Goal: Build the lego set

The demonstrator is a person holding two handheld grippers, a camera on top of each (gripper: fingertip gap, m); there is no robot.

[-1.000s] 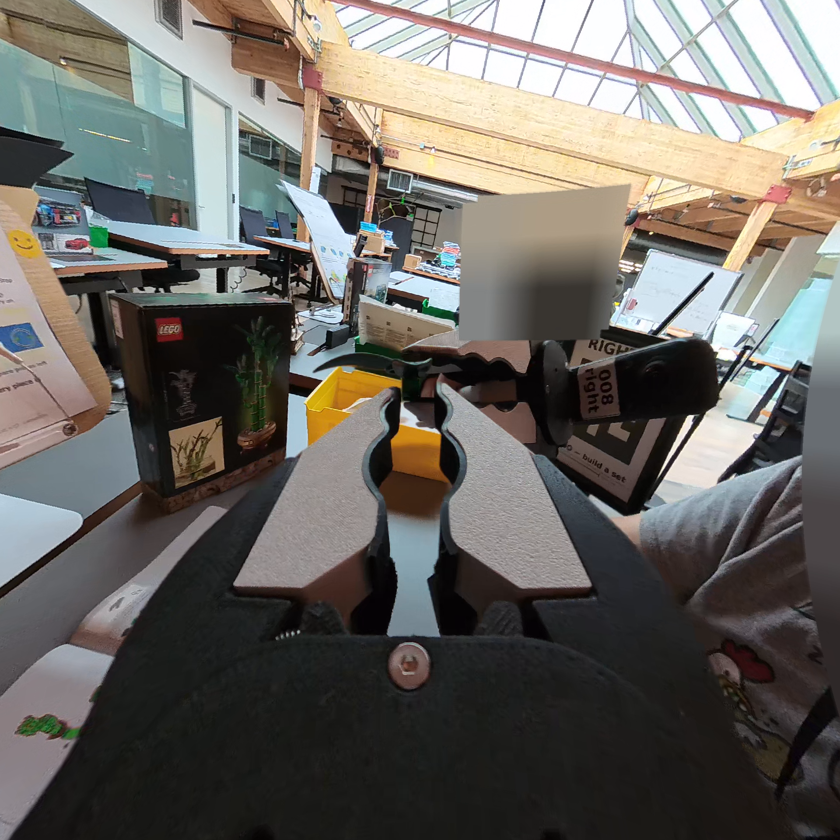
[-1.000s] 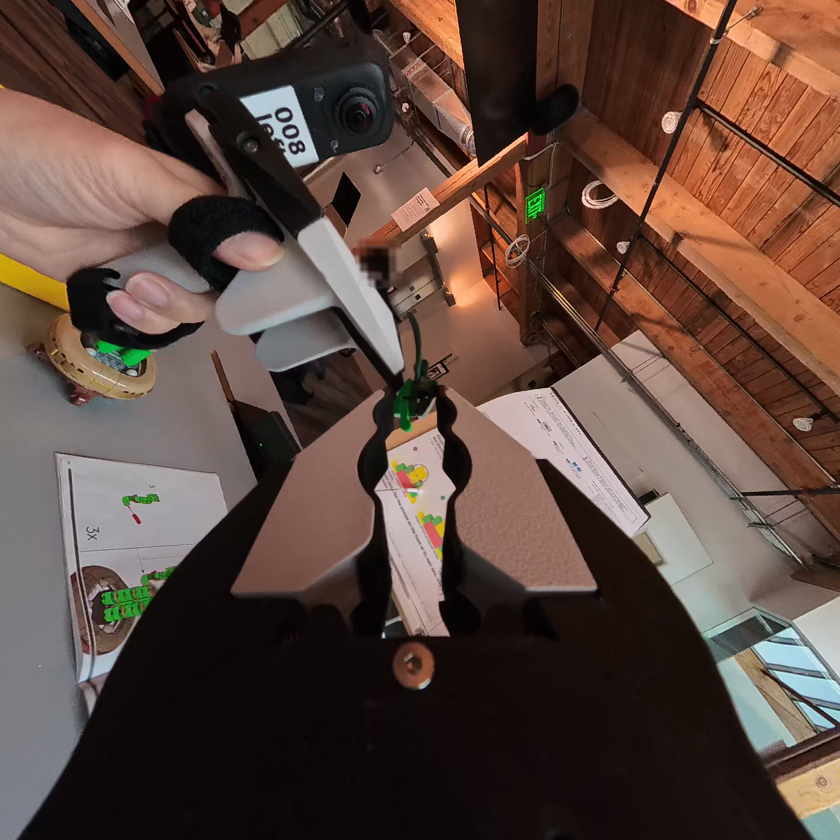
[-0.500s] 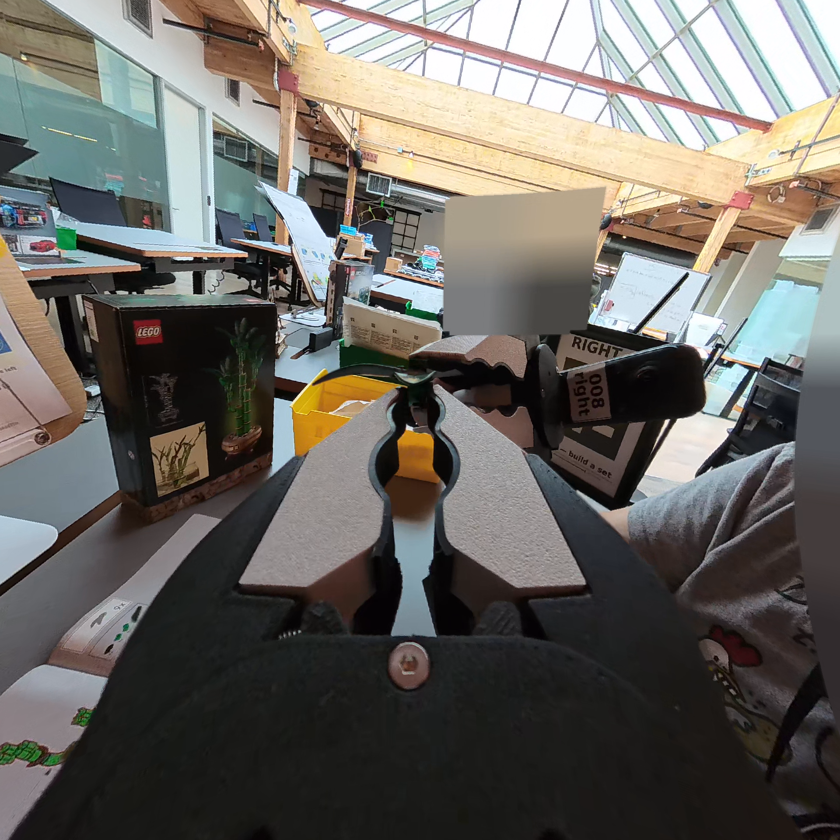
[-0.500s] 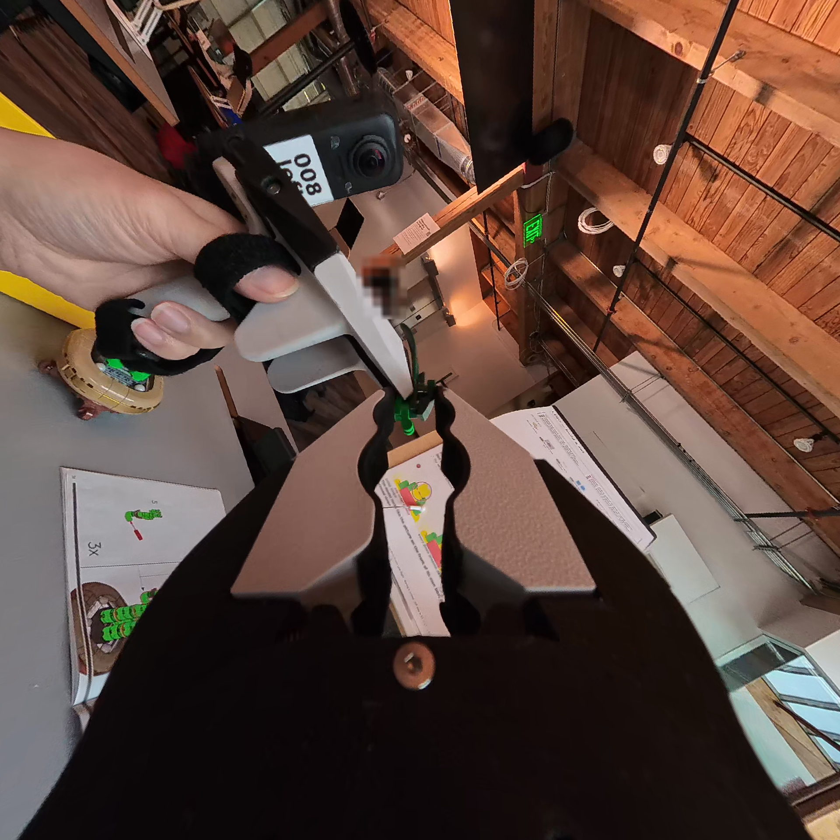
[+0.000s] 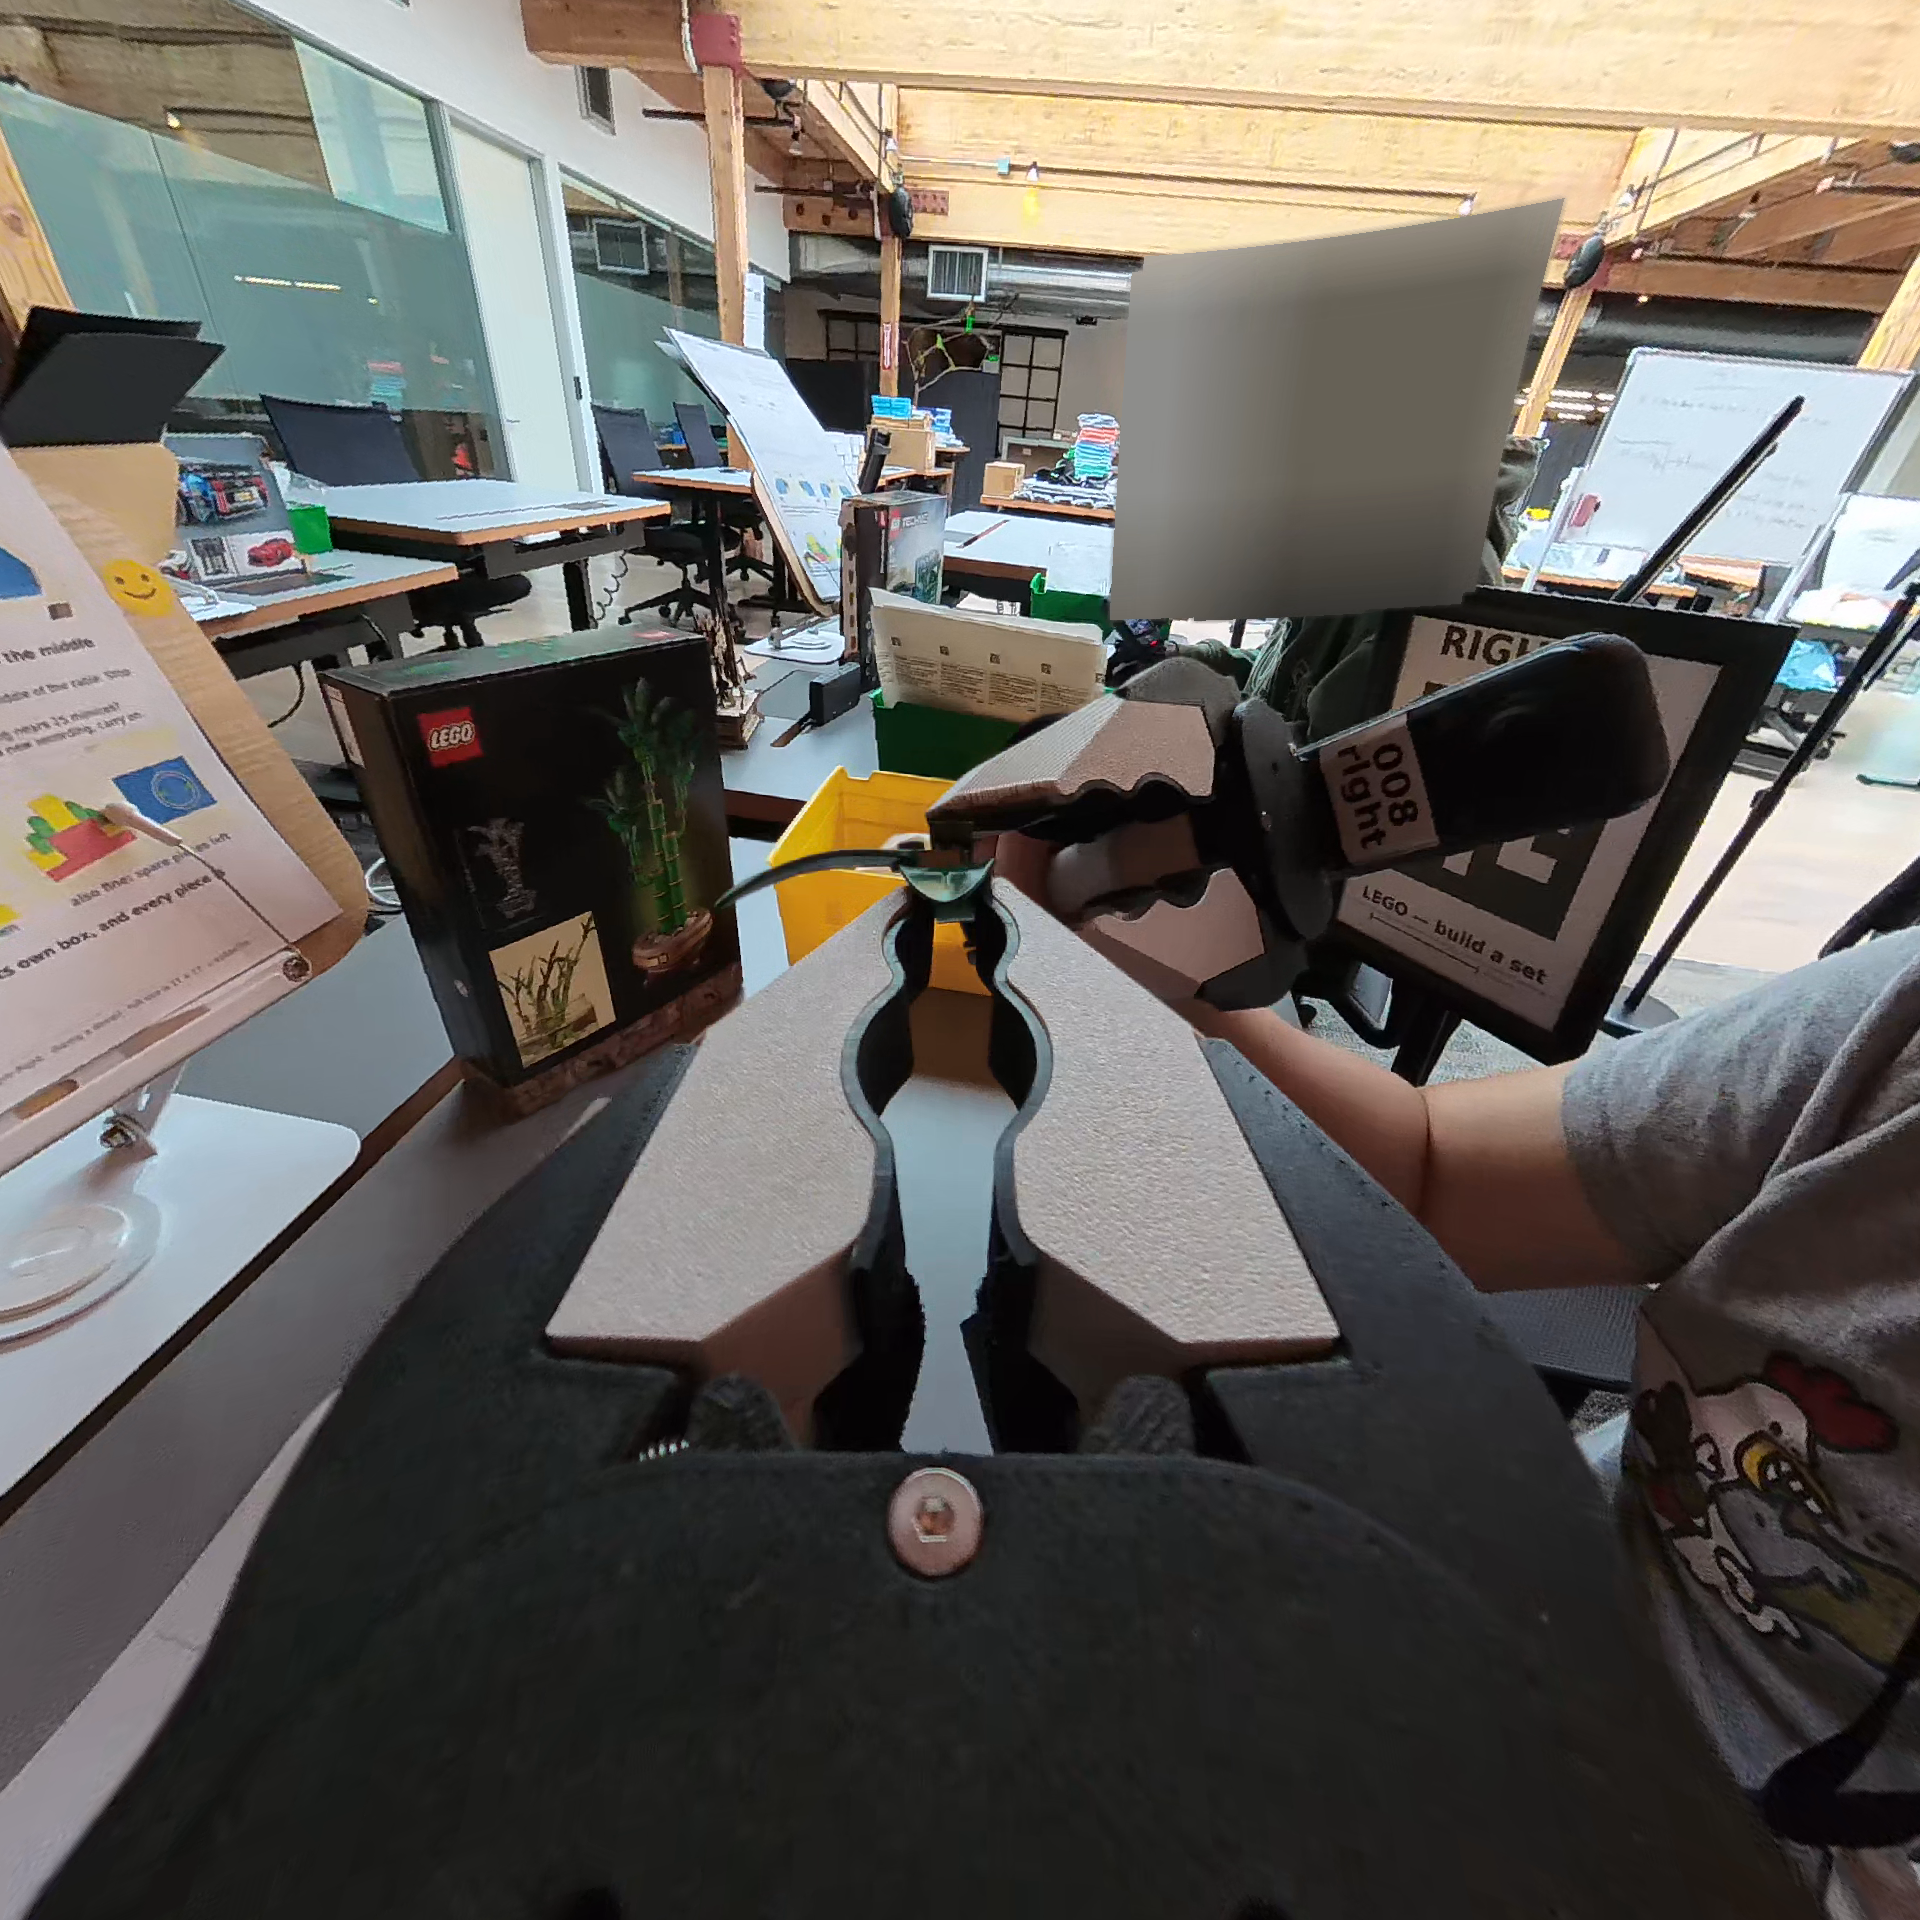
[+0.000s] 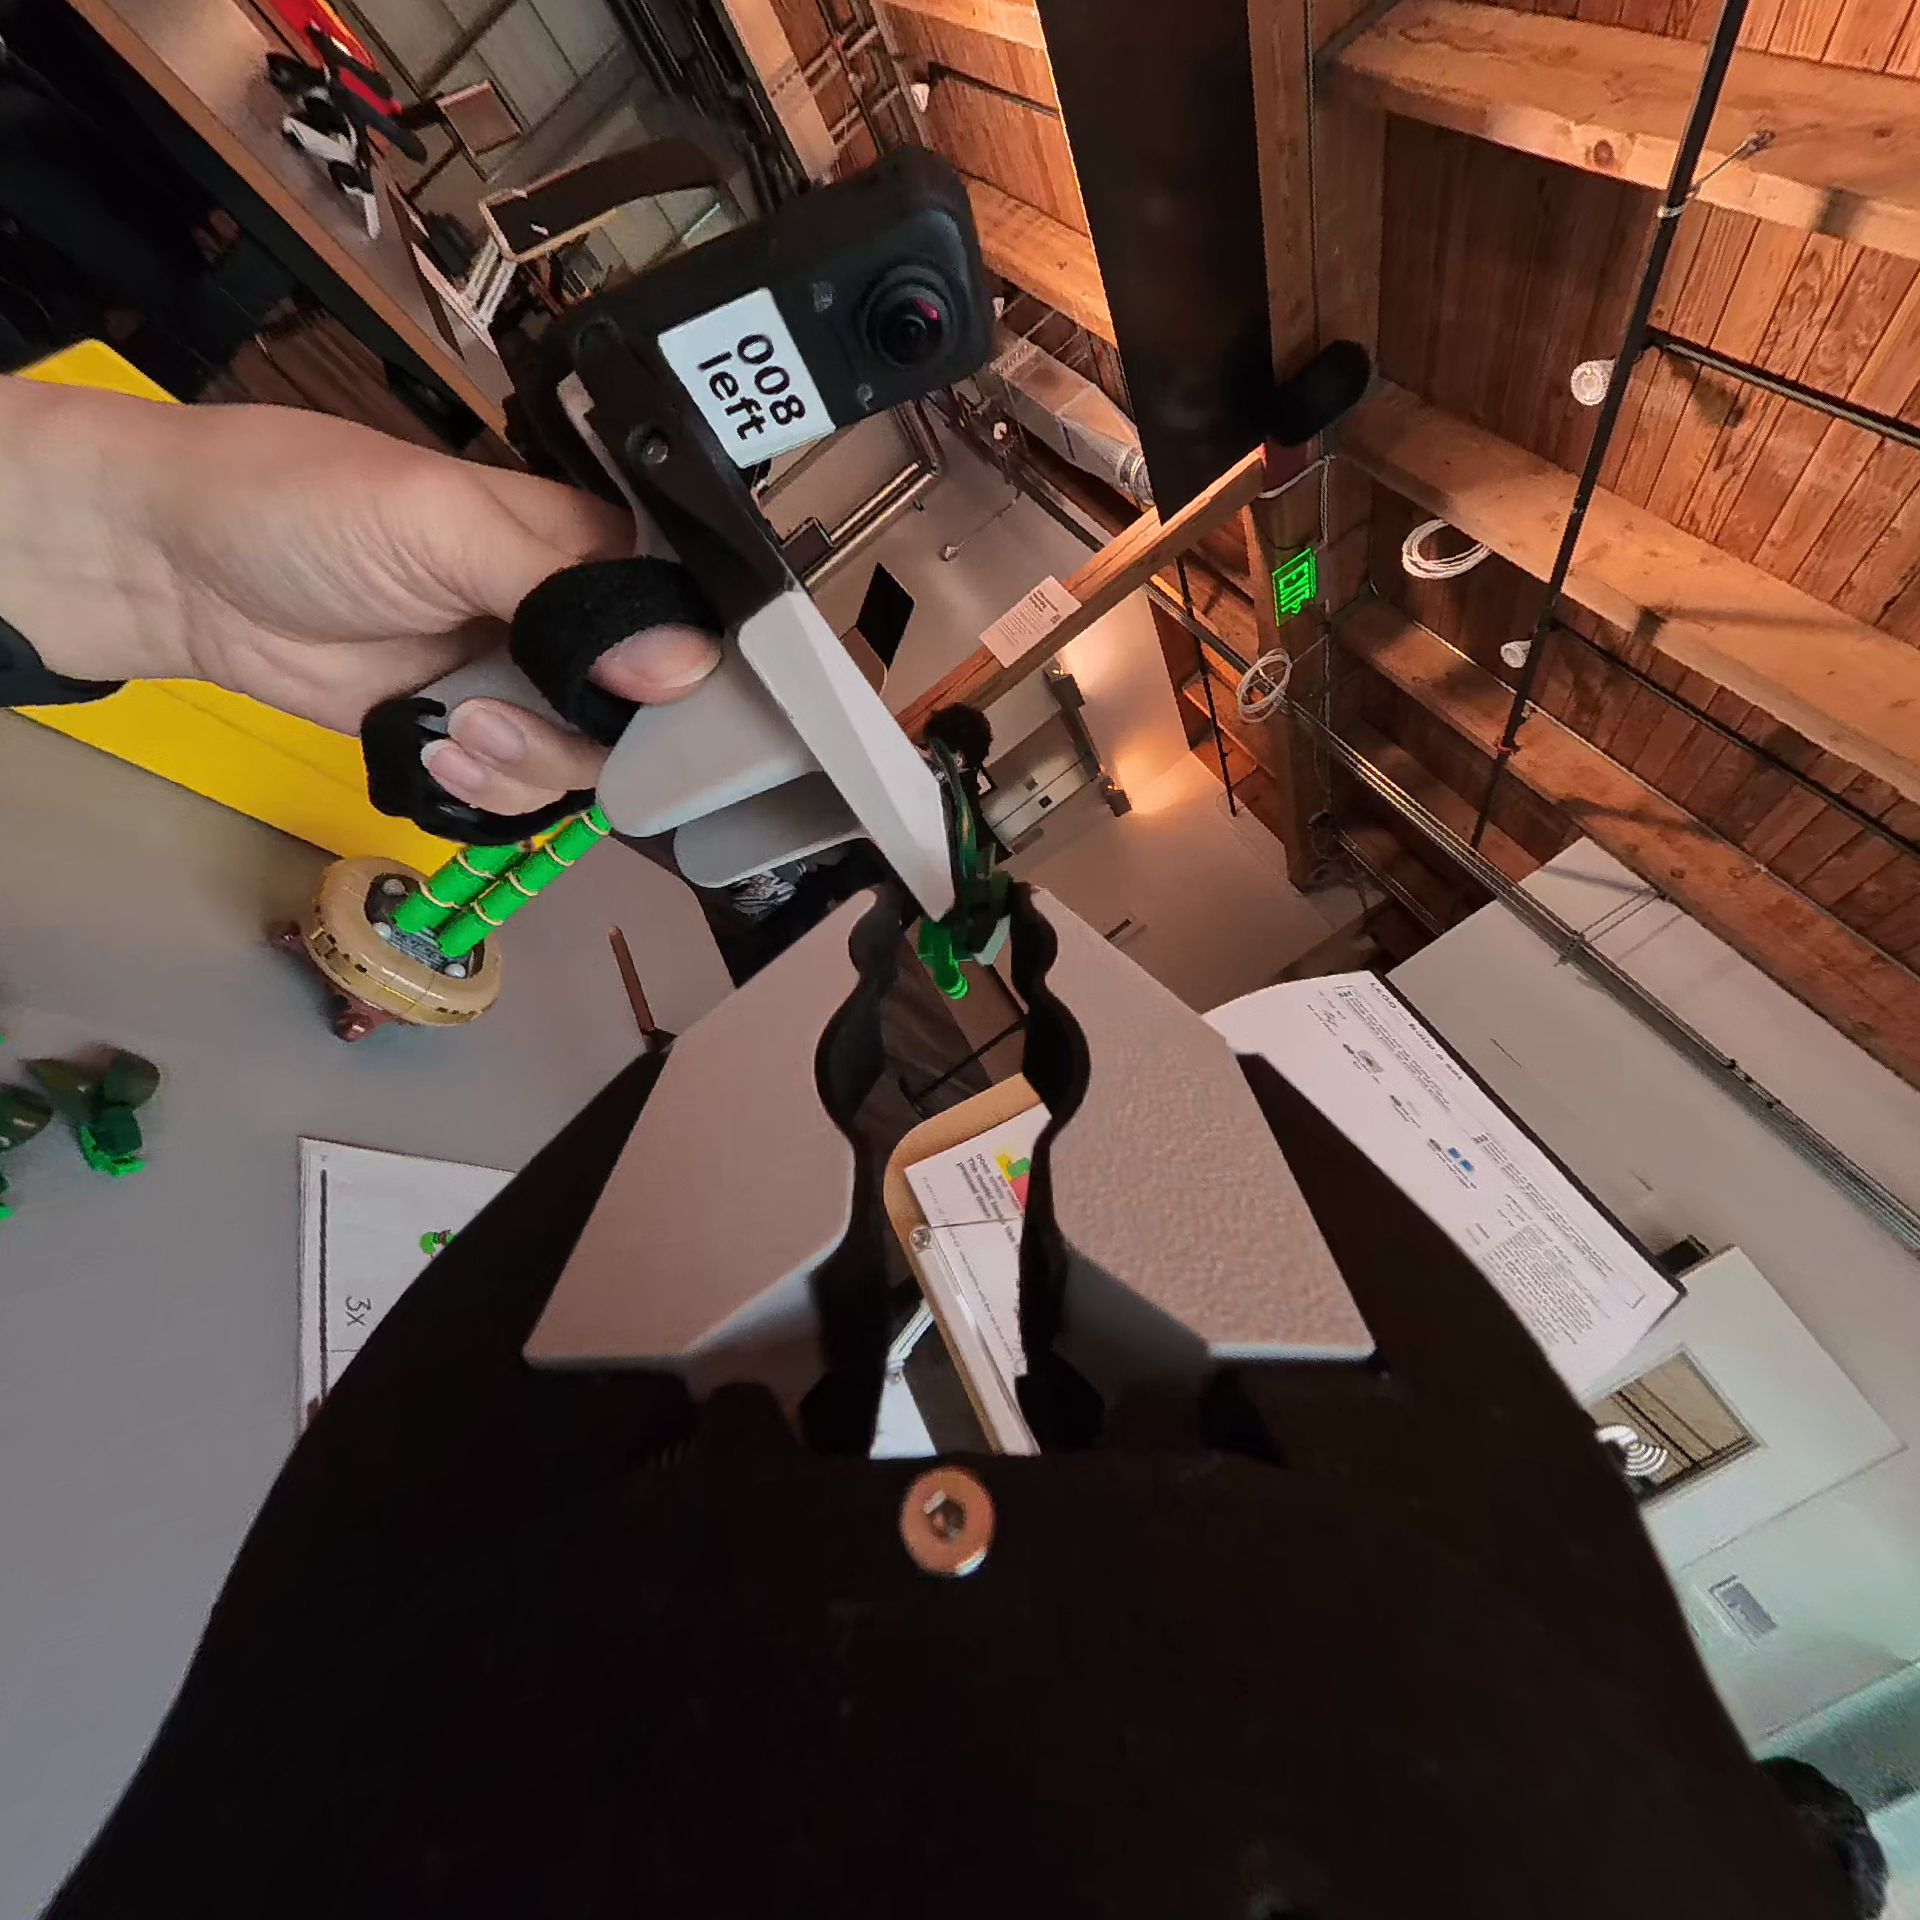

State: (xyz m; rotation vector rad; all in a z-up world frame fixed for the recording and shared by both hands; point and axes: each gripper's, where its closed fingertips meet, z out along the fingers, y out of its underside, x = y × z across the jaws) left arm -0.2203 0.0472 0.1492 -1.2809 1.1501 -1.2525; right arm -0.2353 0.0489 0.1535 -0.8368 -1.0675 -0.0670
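A small dark green leaf piece (image 5: 948, 896) with a long thin leaf (image 5: 805, 868) sticking out to the left is held in the air between both grippers. My left gripper (image 5: 948, 920) is shut on it from below. My right gripper (image 5: 956, 831) comes in from the right and is shut on the same piece. In the right wrist view the piece (image 6: 961, 935) sits between my right gripper's tips (image 6: 951, 920), and the left gripper (image 6: 933, 883) meets it from the upper left. The bamboo model (image 6: 499, 883) stands on its tan round base (image 6: 405, 940) on the grey table.
A black set box (image 5: 540, 842) and a yellow bin (image 5: 831, 862) stand beyond the grippers. An instruction sheet on a stand (image 5: 104, 831) is on the left and a sign board (image 5: 1538, 894) on the right. A booklet (image 6: 384, 1247) and loose green pieces (image 6: 99, 1107) lie on the table. My two grippers' fingertips are within a few centimetres of each other.
The left gripper was open a second ago and has shut on the leaf piece that the right gripper holds. Both grippers have shifted together, and the bamboo stalks now show.
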